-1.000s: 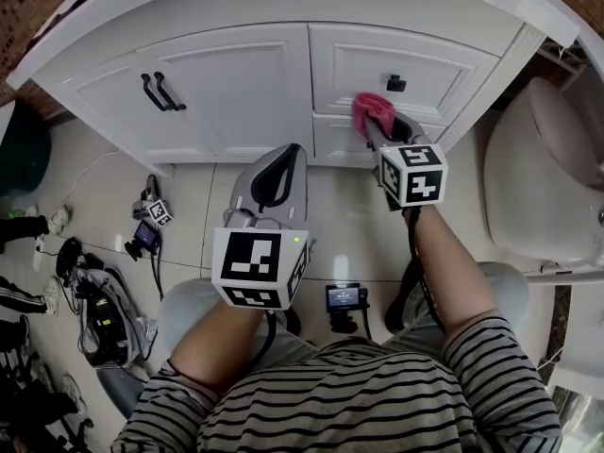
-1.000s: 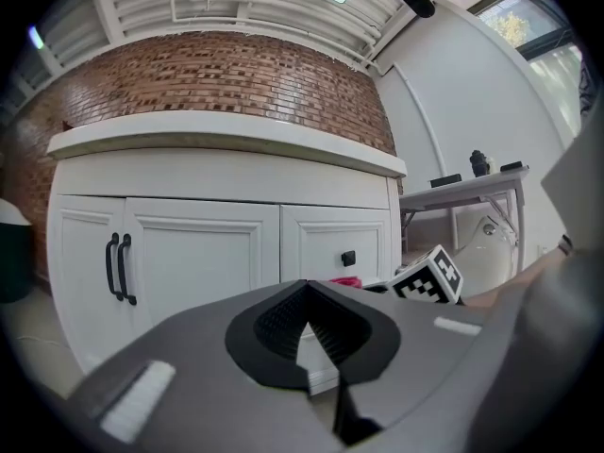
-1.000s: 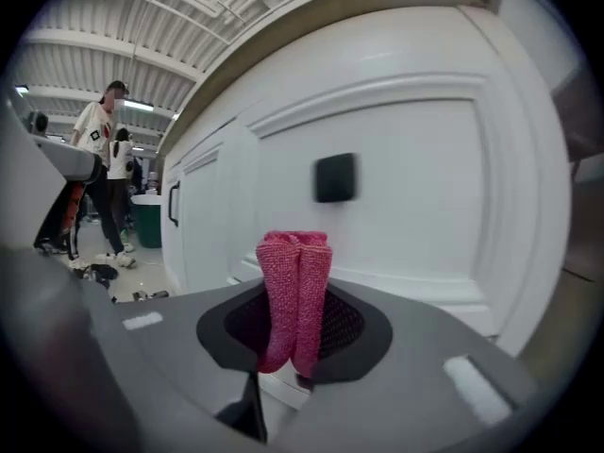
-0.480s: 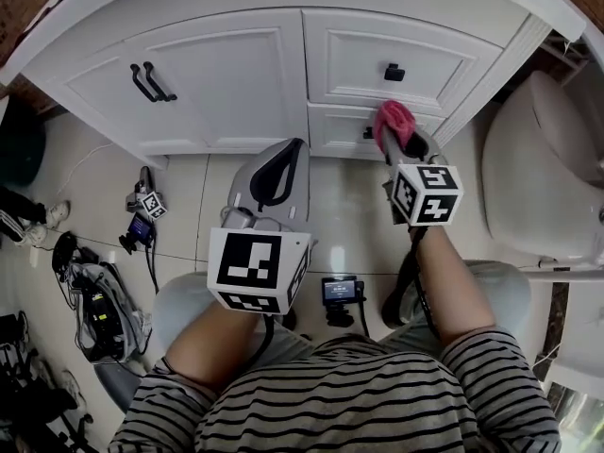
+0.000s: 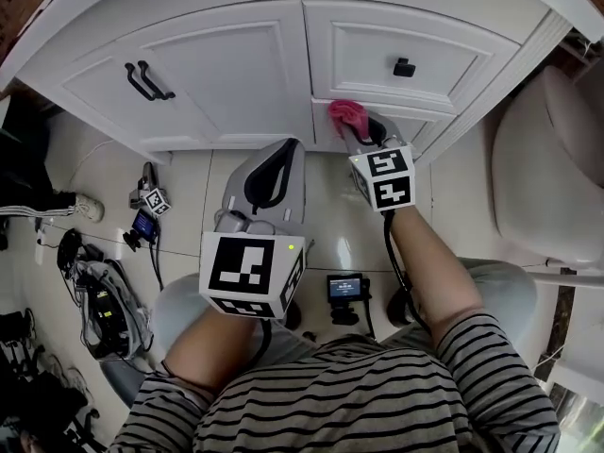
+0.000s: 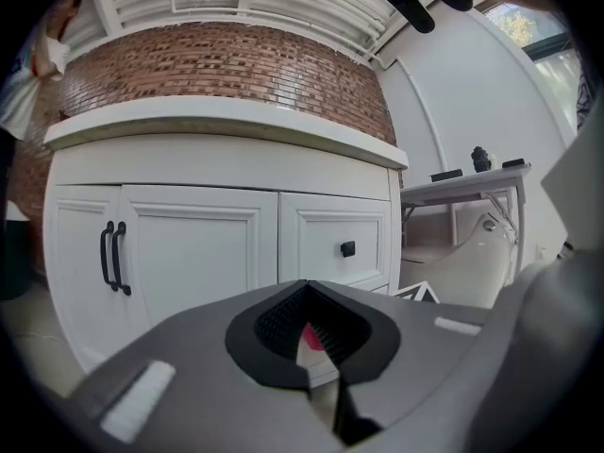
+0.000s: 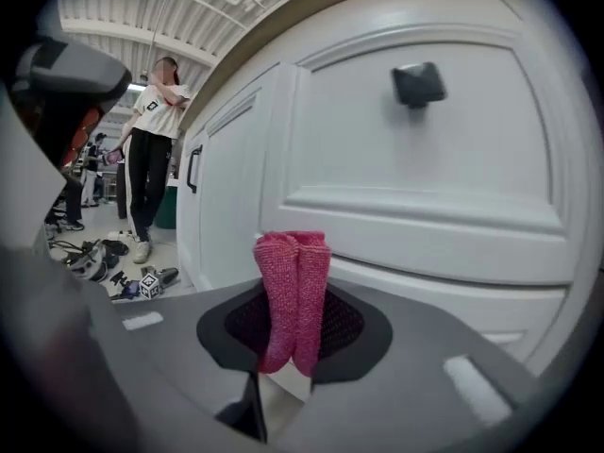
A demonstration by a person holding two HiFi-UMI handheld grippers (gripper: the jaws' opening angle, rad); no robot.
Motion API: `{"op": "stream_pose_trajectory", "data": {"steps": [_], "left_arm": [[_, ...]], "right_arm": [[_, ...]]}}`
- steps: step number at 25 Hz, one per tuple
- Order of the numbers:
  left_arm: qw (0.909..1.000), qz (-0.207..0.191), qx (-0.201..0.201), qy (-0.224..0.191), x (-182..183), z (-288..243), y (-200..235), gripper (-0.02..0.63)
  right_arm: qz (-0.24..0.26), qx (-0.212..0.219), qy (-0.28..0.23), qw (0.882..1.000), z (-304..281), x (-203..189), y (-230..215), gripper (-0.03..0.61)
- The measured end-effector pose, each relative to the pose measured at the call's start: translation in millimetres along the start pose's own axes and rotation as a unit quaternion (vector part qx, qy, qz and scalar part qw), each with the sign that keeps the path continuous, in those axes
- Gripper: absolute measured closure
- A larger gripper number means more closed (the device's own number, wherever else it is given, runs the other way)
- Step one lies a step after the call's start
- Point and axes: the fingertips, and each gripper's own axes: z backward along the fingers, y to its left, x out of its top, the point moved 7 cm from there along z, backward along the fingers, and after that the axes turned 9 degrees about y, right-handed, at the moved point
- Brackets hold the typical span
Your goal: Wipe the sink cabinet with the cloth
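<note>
Cabinet [image 5: 226, 74], toilet [image 5: 547, 187] beside; right tool [image 5: 357, 132] presses cloth [image 5: 345, 114], apparently.

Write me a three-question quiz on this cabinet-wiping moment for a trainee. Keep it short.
1. Multiple choice: which claw grips the pink cloth? A) left claw B) right claw C) neither
2. True or false: the left claw is pressed against the cabinet door.
3. Fill in: the upper drawer carries one black ____.
Key: 1 B. 2 False; it is shut, empty and apart from the cabinet. 3 knob.
</note>
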Motion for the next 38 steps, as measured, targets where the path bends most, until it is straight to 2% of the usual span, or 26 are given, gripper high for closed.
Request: {"op": "stream_pose_trajectory", "data": {"steps": [3,8,11,13,15,18,20,22,25,29,31,38], "left_arm": [[1.0,-0.001,-0.007,-0.003,2,-2,-5,0.621],[0.9998,-0.01,-0.012,0.01,-2,-7,-17,0.621],[0.9997,-0.012,-0.013,0.015,-3,-9,-20,0.621],[0.9998,-0.012,-0.015,0.01,0,-10,-21,0.621],[0.9998,-0.012,-0.017,0.009,0,-8,-24,0.621],[0.9996,-0.014,-0.021,0.012,-5,-8,-29,0.621],[0.9996,-0.015,-0.021,0.013,-4,-9,-27,0.621],[0.9997,-0.012,-0.02,0.013,-2,-9,-24,0.621],[0.9997,-0.013,-0.015,0.016,-6,-11,-20,0.621],[0.9996,-0.008,-0.018,0.02,-11,-18,-18,0.621],[0.9996,-0.006,-0.02,0.021,-10,-18,-21,0.621],[0.9994,-0.017,-0.023,0.021,-10,-25,-30,0.621]], "right_arm": [[-0.033,-0.05,0.005,0.998,30,-20,-45,0.488],[-0.096,-0.134,0.017,0.986,78,-56,-120,0.486],[-0.13,-0.168,0.018,0.977,94,-65,-142,0.486],[-0.141,-0.18,0.01,0.973,95,-61,-140,0.489],[-0.134,-0.163,-0.009,0.977,88,-51,-118,0.489],[-0.108,-0.081,-0.044,0.99,58,-33,-63,0.489],[-0.068,-0.026,-0.043,0.996,25,-22,-29,0.489],[-0.034,0.001,-0.031,0.999,-3,-14,-7,0.489],[-0.013,0.012,-0.021,1.0,-22,-21,5,0.491],[-0.031,-0.007,0.019,0.999,-26,-47,-13,0.489],[-0.037,-0.019,0.021,0.999,-18,-52,-22,0.491],[-0.031,-0.017,0.01,0.999,1,-58,-31,0.49]]}}
